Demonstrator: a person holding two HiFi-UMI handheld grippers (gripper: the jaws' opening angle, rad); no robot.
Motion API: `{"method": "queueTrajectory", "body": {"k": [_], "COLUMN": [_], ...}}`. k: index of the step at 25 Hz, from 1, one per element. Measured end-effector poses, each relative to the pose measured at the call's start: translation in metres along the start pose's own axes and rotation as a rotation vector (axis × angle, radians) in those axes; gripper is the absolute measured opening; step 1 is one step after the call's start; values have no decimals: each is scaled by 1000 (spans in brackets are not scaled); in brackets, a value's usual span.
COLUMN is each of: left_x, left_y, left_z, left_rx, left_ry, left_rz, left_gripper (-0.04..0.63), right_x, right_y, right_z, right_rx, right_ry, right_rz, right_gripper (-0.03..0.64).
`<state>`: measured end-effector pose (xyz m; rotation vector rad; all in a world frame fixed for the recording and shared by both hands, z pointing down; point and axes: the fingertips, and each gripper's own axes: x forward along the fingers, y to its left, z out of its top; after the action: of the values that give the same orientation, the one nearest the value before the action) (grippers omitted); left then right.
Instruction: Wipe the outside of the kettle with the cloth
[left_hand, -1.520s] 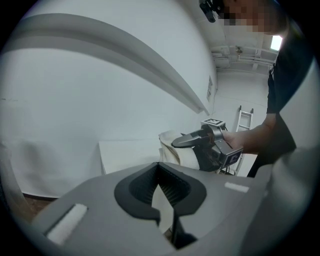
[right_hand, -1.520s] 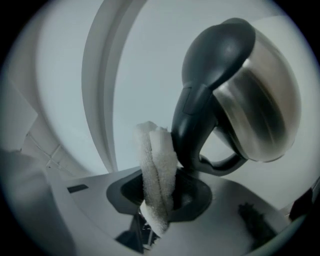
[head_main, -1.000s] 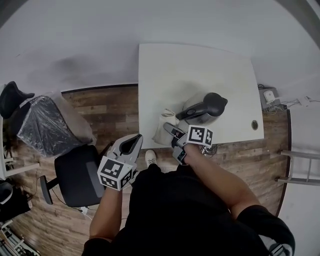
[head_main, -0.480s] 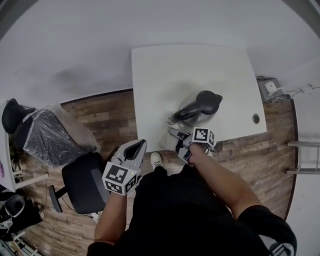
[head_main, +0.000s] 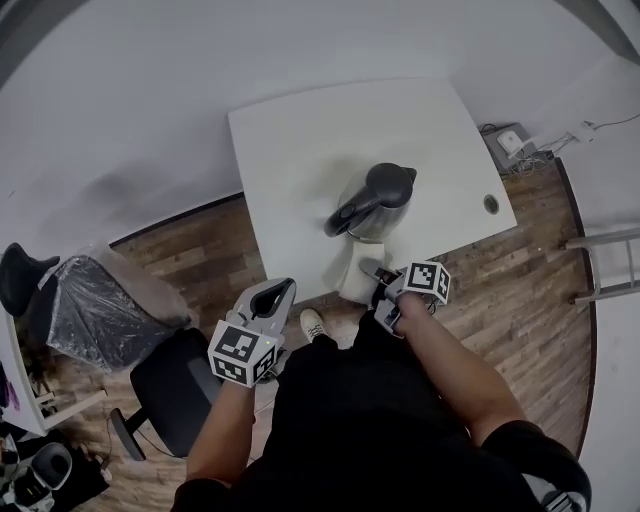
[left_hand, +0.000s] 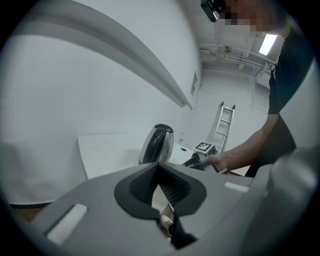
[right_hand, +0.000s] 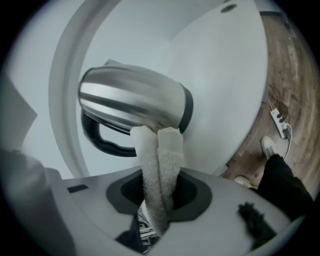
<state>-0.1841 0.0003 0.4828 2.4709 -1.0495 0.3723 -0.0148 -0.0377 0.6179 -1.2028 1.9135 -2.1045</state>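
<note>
A steel kettle (head_main: 372, 200) with a black lid and handle stands near the front edge of the white table (head_main: 300, 130), handle to the left in the head view. My right gripper (head_main: 378, 274) is shut on a folded white cloth (head_main: 356, 270), held just in front of the kettle's base. In the right gripper view the cloth (right_hand: 160, 160) sticks up out of the right gripper (right_hand: 159, 192) and its end lies against the kettle (right_hand: 132, 102). My left gripper (head_main: 274, 292) hangs shut and empty off the table's front left. Its own view shows the kettle (left_hand: 157, 144) beyond the left gripper (left_hand: 159, 167).
A black office chair (head_main: 165, 385) and a plastic-covered chair (head_main: 95, 300) stand on the wooden floor at left. A ladder (head_main: 600, 250) lies at right, with a socket and cables (head_main: 520, 145) behind it. A cable hole (head_main: 490, 203) marks the table's right side. A shoe (head_main: 312, 322) is below the table edge.
My right gripper with the cloth has moved right along the table's front, from the kettle's handle side to below its base. The left gripper has barely shifted.
</note>
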Motion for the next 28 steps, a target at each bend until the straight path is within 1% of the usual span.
{"method": "queueTrajectory", "body": {"k": [2,4,6,8,9,12,14,16,18,21,24,26,28], "left_x": [2,4,8,13,13,8,11,17,20,21,17,11,2], "left_y": [1,-3,-16,-31,-37,-60,-84,-113,-147,-218,-280,-310,-328], "left_z": [-1,6,16,24,26,29,27,18,3,-23,-46,-48,-42], "left_rx": [2,-4,-10,-6,-3,-6,-20,-51,-99,-151,-174,-163,-141], "left_ry": [6,-15,-41,-55,-59,-75,-92,-114,-137,-161,-147,-138,-141], "left_rz": [-10,-13,-27,-39,-33,25,74,133,205,293,364,401,434], "left_gripper": [6,6,6,6,6,6,6,6,6,6,6,6,8], "right_x": [-36,-70,-100,-118,-123,-142,-168,-199,-234,-297,-346,-371,-388], "right_y": [23,47,68,86,94,107,102,90,73,31,-8,-22,-30], "right_z": [4,11,17,21,23,22,18,12,1,-13,-21,-26,-30], "right_rx": [-77,-181,-299,-391,-434,-564,-656,-772,-860,-920,-908,-890,-875], "right_ry": [-65,-107,-117,-115,-112,-83,-46,-6,50,118,174,197,209], "right_rz": [22,45,65,103,125,189,217,242,283,321,338,351,366], "right_gripper": [103,103,103,104,104,104,103,103,103,103,103,103,103]}}
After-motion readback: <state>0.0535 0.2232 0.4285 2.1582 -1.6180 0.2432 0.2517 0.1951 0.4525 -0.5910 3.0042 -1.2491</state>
